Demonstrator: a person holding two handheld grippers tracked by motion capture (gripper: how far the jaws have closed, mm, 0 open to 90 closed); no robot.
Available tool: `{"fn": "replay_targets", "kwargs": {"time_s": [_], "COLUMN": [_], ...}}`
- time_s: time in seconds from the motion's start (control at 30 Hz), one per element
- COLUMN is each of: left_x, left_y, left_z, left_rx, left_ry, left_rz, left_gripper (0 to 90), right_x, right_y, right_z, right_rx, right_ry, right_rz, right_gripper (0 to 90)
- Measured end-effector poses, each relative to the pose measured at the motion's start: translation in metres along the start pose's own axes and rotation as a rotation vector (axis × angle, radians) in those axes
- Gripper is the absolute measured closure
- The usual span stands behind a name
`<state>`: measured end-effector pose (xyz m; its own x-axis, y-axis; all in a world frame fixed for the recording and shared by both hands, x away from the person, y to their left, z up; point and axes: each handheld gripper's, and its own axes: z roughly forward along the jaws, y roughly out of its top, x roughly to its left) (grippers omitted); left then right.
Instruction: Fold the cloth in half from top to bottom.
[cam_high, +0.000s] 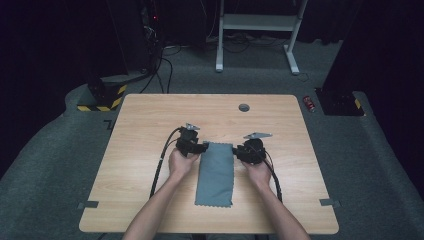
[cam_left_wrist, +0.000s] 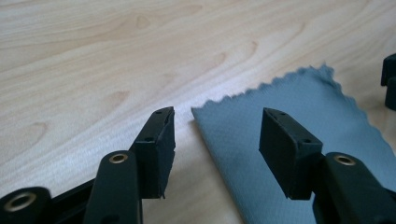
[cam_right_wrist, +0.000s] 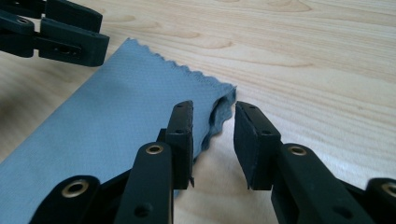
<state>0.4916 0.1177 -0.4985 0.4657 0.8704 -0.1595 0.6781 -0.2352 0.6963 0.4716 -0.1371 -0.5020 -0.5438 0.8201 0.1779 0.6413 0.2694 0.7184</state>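
Note:
A grey cloth (cam_high: 216, 175) with pinked edges lies folded in a long strip on the wooden table (cam_high: 145, 125), running from the middle toward the person. My left gripper (cam_high: 203, 146) rests at its far left corner. In the left gripper view that gripper (cam_left_wrist: 219, 120) is open, its jaws straddling the corner of the cloth (cam_left_wrist: 243, 140). My right gripper (cam_high: 236, 150) sits at the far right corner. It (cam_right_wrist: 214, 116) is open with a narrower gap, and the doubled edge of the cloth (cam_right_wrist: 116, 102) bulges up between its jaws. The left gripper (cam_right_wrist: 70, 39) shows beyond.
A round grommet (cam_high: 244, 107) sits in the table's far middle. Tape pieces (cam_high: 88, 204) mark the near corners. On the carpet lie a red can (cam_high: 309, 103), a yellow-and-black striped base (cam_high: 102, 97) with cables, and a white desk frame (cam_high: 260, 30) behind.

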Motion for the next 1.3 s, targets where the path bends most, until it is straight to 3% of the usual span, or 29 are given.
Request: {"fn": "replay_targets", "kwargs": {"time_s": [0.2,0.33,0.43,0.7,0.77,0.83,1.0,1.3], "left_x": [0.006,0.006,0.003,-0.003,-0.007,-0.009,-0.009,-0.012], "left_y": [-0.001,0.0,0.001,0.002,0.001,0.002,0.002,0.002], "left_z": [0.011,0.014,0.018,0.021,0.022,0.022,0.022,0.022], "left_rx": [0.043,0.049,0.05,0.054,0.061,0.064,0.061,0.065], "left_ry": [0.026,0.028,0.025,0.064,0.086,0.094,0.067,0.023], "left_rz": [0.0,0.004,0.004,0.062,0.101,0.111,0.133,0.142], "left_gripper": [45.9,45.6,45.6,49.6,50.5,52.1,59.4,77.9], "right_x": [-0.001,-0.001,-0.003,0.002,0.003,0.004,0.005,0.006], "right_y": [0.008,0.01,0.013,0.017,0.017,0.017,0.016,0.016], "right_z": [0.013,0.017,0.025,0.036,0.037,0.037,0.037,0.038], "right_rx": [0.02,0.011,0.036,0.056,0.053,0.057,0.067,0.075], "right_ry": [-0.026,-0.05,-0.066,-0.096,-0.115,-0.124,-0.14,-0.089], "right_rz": [0.023,0.032,0.045,0.004,-0.012,-0.027,-0.062,-0.081], "right_gripper": [65.7,64.8,63.5,63.3,64.9,66.1,71.8,87.5]}}
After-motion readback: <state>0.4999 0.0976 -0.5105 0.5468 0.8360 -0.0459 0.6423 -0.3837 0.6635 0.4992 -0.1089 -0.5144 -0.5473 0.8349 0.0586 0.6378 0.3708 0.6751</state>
